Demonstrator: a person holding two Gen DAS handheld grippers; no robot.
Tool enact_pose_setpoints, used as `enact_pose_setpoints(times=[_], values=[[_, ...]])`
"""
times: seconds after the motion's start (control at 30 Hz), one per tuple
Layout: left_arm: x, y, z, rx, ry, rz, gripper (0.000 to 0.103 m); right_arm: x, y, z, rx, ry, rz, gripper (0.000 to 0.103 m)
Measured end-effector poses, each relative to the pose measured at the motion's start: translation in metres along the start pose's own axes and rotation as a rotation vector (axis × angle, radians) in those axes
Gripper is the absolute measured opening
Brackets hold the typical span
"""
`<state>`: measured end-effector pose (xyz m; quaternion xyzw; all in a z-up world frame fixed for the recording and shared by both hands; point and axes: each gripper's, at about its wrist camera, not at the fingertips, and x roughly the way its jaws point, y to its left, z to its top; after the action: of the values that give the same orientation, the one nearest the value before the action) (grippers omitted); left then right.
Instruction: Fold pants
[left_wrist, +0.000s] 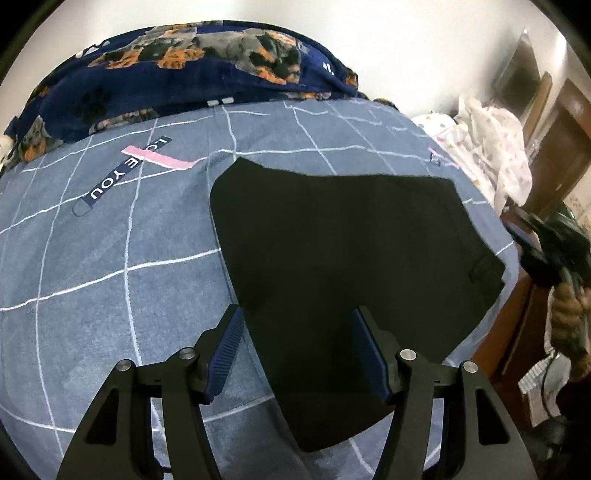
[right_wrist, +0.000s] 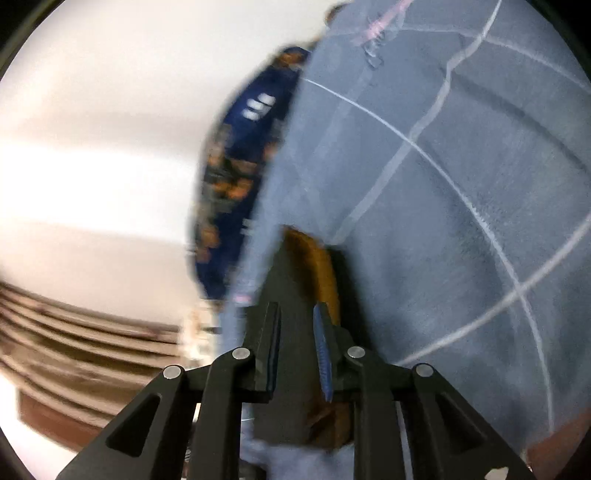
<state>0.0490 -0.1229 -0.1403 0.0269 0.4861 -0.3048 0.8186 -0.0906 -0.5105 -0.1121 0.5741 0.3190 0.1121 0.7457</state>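
Black pants lying folded flat on a blue checked bedsheet, left gripper above their near edge with jaws apart and empty, right gripper blurred, jaws narrowly apart, dog-print blanket behind.

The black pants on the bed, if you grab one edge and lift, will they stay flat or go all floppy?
Probably floppy: the black pants lie flat as thin cloth on the bedsheet, so the free part would likely sag. They look light, and should slide rather than roll.
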Motion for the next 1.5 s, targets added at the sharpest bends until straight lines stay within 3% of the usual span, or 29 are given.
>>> enact_pose_setpoints(times=[0.03, 0.13, 0.17, 0.33, 0.6, 0.63, 0.7, 0.73, 1.0, 1.17, 1.27, 1.5], values=[[-0.002, 0.001, 0.001, -0.009, -0.004, -0.005, 0.061, -0.003, 0.004, -0.006, 0.009, 0.033, 0.026, 0.023], [-0.006, 0.007, 0.003, -0.062, -0.017, -0.040, 0.061, -0.001, 0.003, -0.032, 0.066, 0.160, 0.024, 0.051], [-0.007, 0.009, 0.003, -0.081, -0.021, -0.052, 0.061, 0.001, 0.001, -0.036, 0.075, 0.171, 0.014, 0.054], [-0.008, 0.008, 0.000, -0.072, -0.015, -0.041, 0.061, 0.012, -0.024, -0.043, 0.133, 0.165, -0.059, 0.054], [-0.009, 0.006, -0.005, -0.067, -0.004, -0.039, 0.061, 0.027, -0.020, -0.032, 0.081, 0.129, -0.137, 0.053], [-0.009, 0.006, -0.006, -0.065, -0.004, -0.038, 0.061, 0.031, -0.018, -0.030, 0.073, 0.128, -0.148, 0.053], [-0.010, 0.005, -0.007, -0.057, -0.005, -0.030, 0.061, 0.036, -0.017, -0.028, 0.058, 0.127, -0.178, 0.034], [-0.011, 0.005, -0.007, -0.055, -0.005, -0.027, 0.061, 0.038, -0.016, -0.028, 0.048, 0.123, -0.207, 0.012], [-0.011, 0.003, -0.007, -0.047, -0.008, -0.032, 0.061, 0.018, 0.020, -0.049, -0.032, 0.073, -0.165, 0.012], [-0.002, -0.002, -0.010, -0.022, 0.019, -0.020, 0.061, 0.016, -0.022, -0.064, 0.063, 0.095, -0.235, 0.010], [0.003, -0.006, -0.012, 0.002, 0.041, -0.002, 0.061, 0.015, -0.053, -0.064, 0.153, 0.095, -0.221, 0.008], [0.014, -0.008, -0.017, 0.003, 0.062, 0.014, 0.065, 0.014, -0.040, -0.061, 0.076, 0.083, -0.256, 0.009]])
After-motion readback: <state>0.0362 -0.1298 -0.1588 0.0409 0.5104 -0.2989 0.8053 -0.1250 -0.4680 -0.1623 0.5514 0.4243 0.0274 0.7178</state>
